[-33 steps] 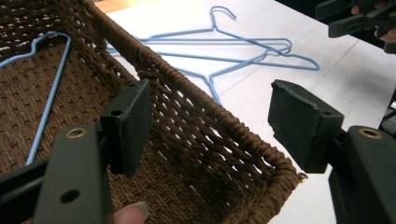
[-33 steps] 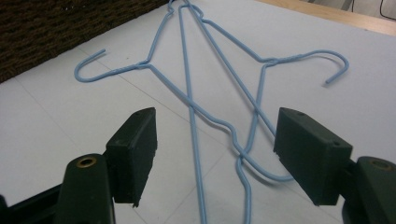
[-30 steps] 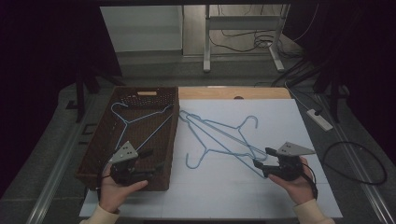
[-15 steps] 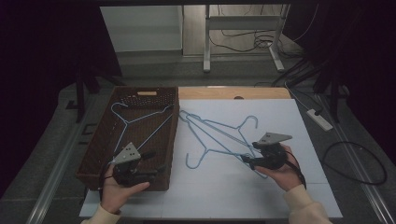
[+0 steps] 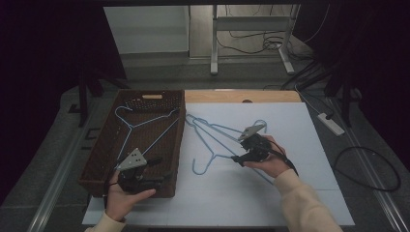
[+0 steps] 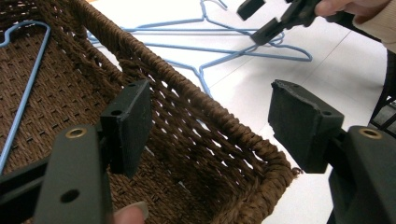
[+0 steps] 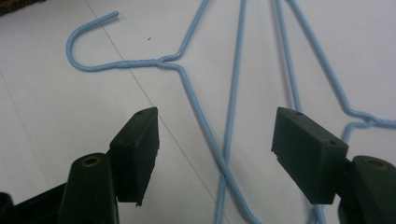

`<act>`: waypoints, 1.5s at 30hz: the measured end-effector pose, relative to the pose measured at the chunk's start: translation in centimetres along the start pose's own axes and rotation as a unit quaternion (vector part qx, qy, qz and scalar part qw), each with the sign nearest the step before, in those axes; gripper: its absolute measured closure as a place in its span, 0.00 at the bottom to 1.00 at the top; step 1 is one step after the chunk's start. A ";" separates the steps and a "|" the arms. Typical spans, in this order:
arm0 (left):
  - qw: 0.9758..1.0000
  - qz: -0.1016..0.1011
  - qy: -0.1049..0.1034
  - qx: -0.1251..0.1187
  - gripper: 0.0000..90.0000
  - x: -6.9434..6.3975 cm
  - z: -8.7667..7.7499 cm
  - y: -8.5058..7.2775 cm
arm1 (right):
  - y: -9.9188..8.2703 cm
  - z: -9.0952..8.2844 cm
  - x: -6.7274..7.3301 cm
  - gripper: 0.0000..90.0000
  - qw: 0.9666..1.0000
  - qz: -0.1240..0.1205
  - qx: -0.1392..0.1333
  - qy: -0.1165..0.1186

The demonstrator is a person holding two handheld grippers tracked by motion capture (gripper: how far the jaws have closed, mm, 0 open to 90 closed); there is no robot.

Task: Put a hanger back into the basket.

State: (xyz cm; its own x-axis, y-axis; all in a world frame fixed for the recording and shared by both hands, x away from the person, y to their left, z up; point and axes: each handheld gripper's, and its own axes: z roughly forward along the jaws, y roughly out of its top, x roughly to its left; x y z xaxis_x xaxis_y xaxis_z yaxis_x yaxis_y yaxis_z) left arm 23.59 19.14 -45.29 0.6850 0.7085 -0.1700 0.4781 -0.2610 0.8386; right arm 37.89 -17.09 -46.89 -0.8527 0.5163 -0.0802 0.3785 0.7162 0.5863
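Right gripper [image 5: 237,153] wide, empty, moved left over blue hangers [image 5: 212,140]; left gripper [image 5: 157,171] wide at basket [image 5: 96,159] near rim; one hanger [image 5: 138,128] inside.

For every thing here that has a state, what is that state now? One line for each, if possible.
Left gripper: open, holding nothing, over the near right corner of the basket.
Right gripper: open, over the hangers on the table, gripping nothing; its fingers have just been closing a little.
Basket: upright, one blue hanger lying flat inside.
Hangers on the table: lying flat, overlapping each other.
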 end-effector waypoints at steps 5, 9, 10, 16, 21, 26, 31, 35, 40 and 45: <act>1.000 0.002 0.000 0.000 0.35 -0.1 0.0 0.0 | 0.8 1.0 0.0 0.39 1.000 -0.011 0.015 0.003; 1.000 0.002 0.000 0.000 0.35 -0.1 -0.1 0.0 | 1.4 1.8 -0.3 0.41 1.000 -0.012 0.025 0.009; 1.000 0.001 0.000 0.000 0.35 -0.1 -0.1 0.0 | 1.4 1.9 -0.3 0.41 1.000 -0.011 0.026 0.009; 1.000 0.002 0.000 0.000 0.35 -0.1 -0.1 0.0 | 1.9 2.5 -0.4 0.43 0.999 -0.018 0.040 0.008; 1.000 0.001 0.000 0.000 0.35 -0.1 -0.1 0.0 | 2.0 3.2 -0.4 0.46 0.998 -0.023 0.054 0.015; 1.000 0.001 0.000 0.000 0.35 0.0 -0.1 0.0 | 2.4 4.3 -0.5 0.50 0.996 -0.037 0.081 0.021; 1.000 0.000 0.001 -0.001 0.35 0.1 -0.2 -0.1 | 3.0 5.2 -0.5 0.55 0.992 -0.052 0.110 0.029; 1.000 0.000 0.001 -0.002 0.35 0.1 -0.2 -0.1 | 3.1 5.7 -0.4 0.60 0.989 -0.063 0.129 0.039; 1.000 -0.001 0.002 -0.003 0.35 0.1 -0.3 -0.1 | 3.5 6.3 -0.3 0.77 0.982 -0.078 0.162 0.063; 1.000 0.001 0.002 -0.001 0.35 0.1 -0.2 -0.1 | 4.2 6.6 -0.5 0.87 0.975 -0.083 0.191 0.079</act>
State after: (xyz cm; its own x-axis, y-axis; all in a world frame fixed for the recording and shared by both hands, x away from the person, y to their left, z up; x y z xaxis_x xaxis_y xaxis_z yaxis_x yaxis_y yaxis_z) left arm 23.49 19.37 -45.29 0.6834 0.7106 -0.1673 0.4767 -0.2609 0.8394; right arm 42.34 -11.22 -49.72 -0.9468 0.3218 -0.0059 0.3119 0.9218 0.2302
